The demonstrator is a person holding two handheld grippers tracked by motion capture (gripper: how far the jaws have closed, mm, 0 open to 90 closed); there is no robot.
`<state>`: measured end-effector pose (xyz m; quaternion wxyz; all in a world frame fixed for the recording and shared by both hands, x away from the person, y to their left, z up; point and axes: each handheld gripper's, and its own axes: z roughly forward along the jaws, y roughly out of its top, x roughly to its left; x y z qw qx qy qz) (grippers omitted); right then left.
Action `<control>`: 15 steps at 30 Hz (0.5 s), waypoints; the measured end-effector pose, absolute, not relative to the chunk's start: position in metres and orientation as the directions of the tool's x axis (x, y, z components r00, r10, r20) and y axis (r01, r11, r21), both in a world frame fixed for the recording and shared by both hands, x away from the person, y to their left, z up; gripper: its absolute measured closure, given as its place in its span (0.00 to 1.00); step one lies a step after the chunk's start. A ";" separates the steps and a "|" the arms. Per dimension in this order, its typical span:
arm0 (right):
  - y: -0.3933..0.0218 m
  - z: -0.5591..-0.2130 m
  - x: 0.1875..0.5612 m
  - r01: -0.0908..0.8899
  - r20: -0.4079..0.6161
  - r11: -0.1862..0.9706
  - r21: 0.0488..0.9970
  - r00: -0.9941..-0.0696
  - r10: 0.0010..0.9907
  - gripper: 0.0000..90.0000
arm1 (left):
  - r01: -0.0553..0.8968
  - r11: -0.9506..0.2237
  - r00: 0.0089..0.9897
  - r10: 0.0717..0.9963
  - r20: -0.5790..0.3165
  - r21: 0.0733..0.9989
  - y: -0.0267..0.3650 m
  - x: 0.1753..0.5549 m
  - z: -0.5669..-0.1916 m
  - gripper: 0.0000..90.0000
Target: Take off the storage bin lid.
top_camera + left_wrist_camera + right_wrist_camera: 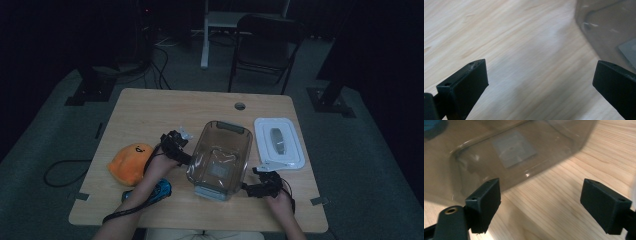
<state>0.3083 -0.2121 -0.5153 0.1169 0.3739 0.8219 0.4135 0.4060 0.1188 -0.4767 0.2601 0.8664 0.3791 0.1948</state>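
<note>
Clear plastic bin (220,157) in the middle of the wooden table (150,112), open side up, a pale square label on its floor, a grey handle at its far end and another at its near end. Seen again in the left gripper view as a smoky wall (606,27) at upper right, and in the right gripper view as a transparent box (519,152) with the label showing through its base.

Left gripper (184,155) just beside the bin's left wall; jaws spread wide, nothing between them but bare tabletop. Right gripper (248,187) at the bin's near right corner; jaws likewise wide apart, gripping nothing, wood grain beneath.

White lid (278,142) lying flat just right of the bin. Orange plush toy (129,164) to the left, near the left forearm. Blue object (159,190) near the front edge, partly under that arm. Small crumpled clear wrapper (185,132) just behind the left gripper.
</note>
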 end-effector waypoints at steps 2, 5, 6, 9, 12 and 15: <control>-0.205 -0.516 0.309 0.511 0.119 0.392 0.765 -0.710 0.694 0.16 | 0.559 -0.568 0.624 0.768 0.145 0.604 0.125 0.406 -0.473 0.01; -0.197 -0.516 0.309 0.503 0.120 0.401 0.766 -0.724 0.680 0.16 | 0.563 -0.556 0.606 0.781 0.152 0.611 0.133 0.404 -0.465 0.01; -0.195 -0.516 0.309 0.498 0.113 0.405 0.767 -0.726 0.678 0.16 | 0.563 -0.549 0.600 0.786 0.152 0.617 0.136 0.403 -0.461 0.01; -0.193 -0.518 0.308 0.498 0.096 0.426 0.756 -0.727 0.680 0.16 | 0.554 -0.540 0.585 0.794 0.164 0.634 0.143 0.398 -0.449 0.04; -0.197 -0.518 0.305 0.503 0.090 0.432 0.748 -0.723 0.685 0.16 | 0.555 -0.538 0.583 0.795 0.164 0.634 0.152 0.394 -0.440 0.04; -0.205 -0.518 0.300 0.511 0.102 0.418 0.751 -0.715 0.691 0.16 | 0.562 -0.533 0.581 0.799 0.157 0.632 0.162 0.389 -0.435 0.04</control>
